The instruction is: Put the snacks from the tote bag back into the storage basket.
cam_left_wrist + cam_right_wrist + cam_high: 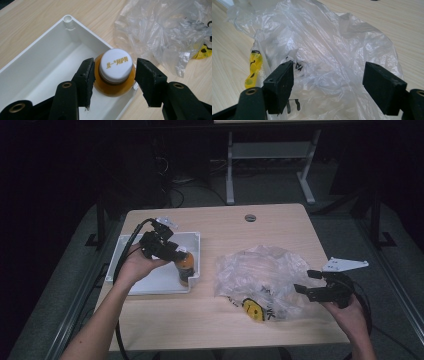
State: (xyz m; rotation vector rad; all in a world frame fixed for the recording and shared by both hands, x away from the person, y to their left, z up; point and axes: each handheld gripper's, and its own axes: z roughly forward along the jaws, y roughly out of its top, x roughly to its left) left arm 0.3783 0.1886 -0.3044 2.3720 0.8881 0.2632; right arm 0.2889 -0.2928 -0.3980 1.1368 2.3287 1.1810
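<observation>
Left gripper view: tongs [113, 82] astride bottle [115, 72].

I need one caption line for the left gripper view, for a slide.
Left tool open around a white-capped orange bottle standing in a white tray.

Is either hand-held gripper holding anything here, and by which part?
Seemingly nothing. The left hand-held gripper straddles the bottle below its white cap, jaws apart. The right hand-held gripper is open over the plastic bag.

tray wall [85, 32] hems bottle [115, 75] | plastic bag [260, 275] blocks centre
</observation>
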